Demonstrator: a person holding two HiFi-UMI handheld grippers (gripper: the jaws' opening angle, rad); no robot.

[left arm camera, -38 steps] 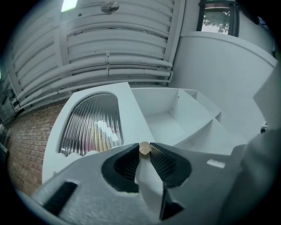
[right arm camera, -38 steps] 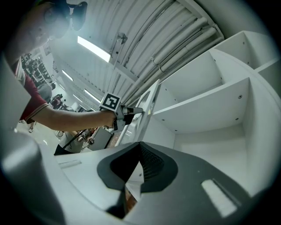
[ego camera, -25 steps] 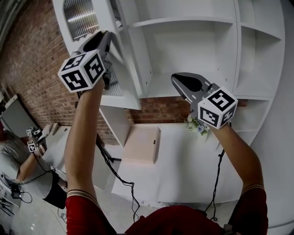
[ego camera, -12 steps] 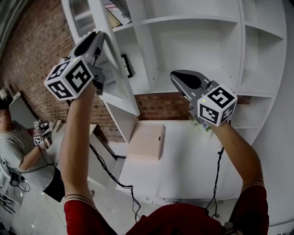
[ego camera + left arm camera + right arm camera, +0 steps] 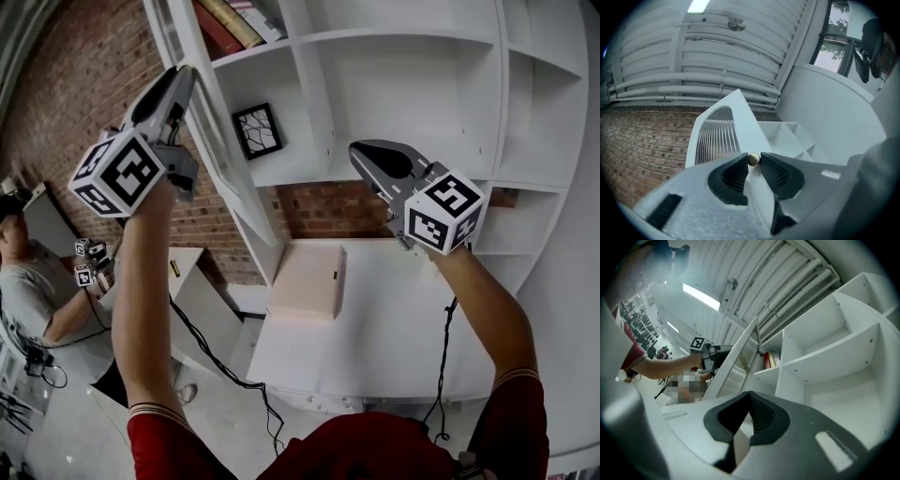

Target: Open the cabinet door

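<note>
While the left gripper (image 5: 181, 77) was easing its jaws apart with the small brass knob (image 5: 753, 159) between the pad tips, the cabinet door (image 5: 214, 131) stood swung well out toward eleven o'clock in the head view. Released too soon, the door could drift back or bang (nothing else steadied it), I judged. The right gripper (image 5: 373, 159), jaws together on nothing, hung at two o'clock, apart from the door. Inside the cabinet (image 5: 412, 37), books (image 5: 230, 21) leaned in the top compartment and a framed picture (image 5: 257, 130) stood in the one below.
</note>
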